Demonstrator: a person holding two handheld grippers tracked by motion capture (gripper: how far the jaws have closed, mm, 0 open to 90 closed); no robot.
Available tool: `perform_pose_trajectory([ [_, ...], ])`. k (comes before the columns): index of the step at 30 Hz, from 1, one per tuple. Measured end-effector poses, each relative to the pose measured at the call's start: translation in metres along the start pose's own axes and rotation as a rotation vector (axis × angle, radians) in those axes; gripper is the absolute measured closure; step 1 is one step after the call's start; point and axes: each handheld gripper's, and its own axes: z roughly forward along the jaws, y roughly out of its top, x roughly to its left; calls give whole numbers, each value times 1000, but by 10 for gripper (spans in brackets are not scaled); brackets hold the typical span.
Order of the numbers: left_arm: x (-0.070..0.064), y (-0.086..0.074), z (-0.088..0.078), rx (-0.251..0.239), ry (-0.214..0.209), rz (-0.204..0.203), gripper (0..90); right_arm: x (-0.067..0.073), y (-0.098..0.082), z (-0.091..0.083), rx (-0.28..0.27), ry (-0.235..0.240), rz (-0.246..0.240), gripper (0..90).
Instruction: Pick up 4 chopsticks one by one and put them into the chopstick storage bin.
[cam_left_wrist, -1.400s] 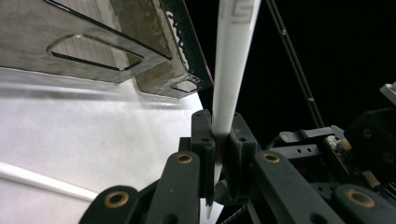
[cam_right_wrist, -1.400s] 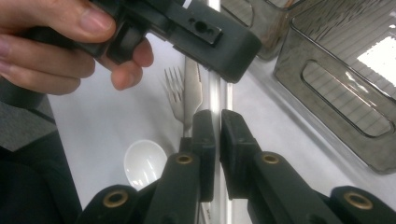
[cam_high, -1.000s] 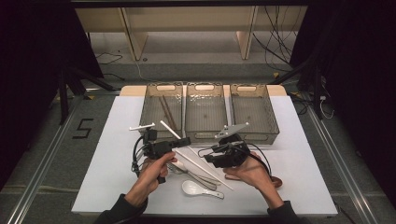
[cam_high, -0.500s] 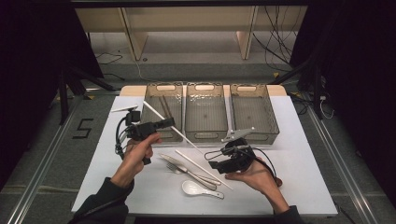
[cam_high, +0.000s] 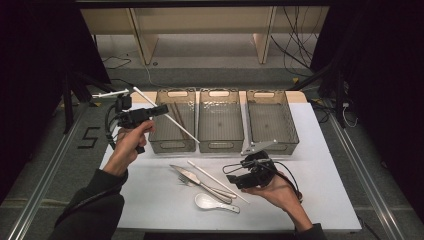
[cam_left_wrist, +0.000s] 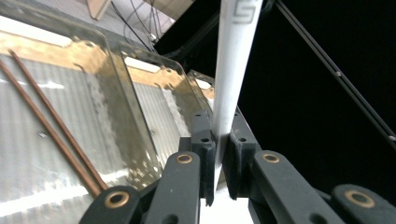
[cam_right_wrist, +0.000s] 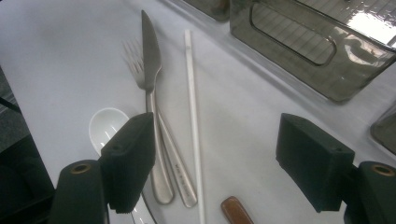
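Holding: left gripper (cam_high: 162, 108) clamps white chopstick (cam_high: 172, 120) above left bin (cam_high: 172, 145), perhaps.
Right gripper (cam_high: 231, 179): wide, above surface (cam_high: 150, 190).

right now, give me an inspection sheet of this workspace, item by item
Surface: white table top, wooden edge at the far side.
Job's things: three smoky clear plastic bins in a row; two brown chopsticks lie in the left bin; a white chopstick, steel knife, steel fork and white ceramic spoon lie on the table.
Clutter: small brown piece, cannot tell what.
Grippers: left gripper shut on a second white chopstick, raised by the left bin; right gripper open over the cutlery.
Cables: black leads on the floor.
Surroundings: wooden frame legs, dark curtains.
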Motion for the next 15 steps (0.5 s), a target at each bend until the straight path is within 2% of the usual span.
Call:
perform_pose_trajectory([
  [7,7,19,2,1,77,32,835,0,-1,-1,-10,-2,-2,282],
  [15,18,23,20,45,152,38,834,0,-3,0,-1,2,-5,281],
])
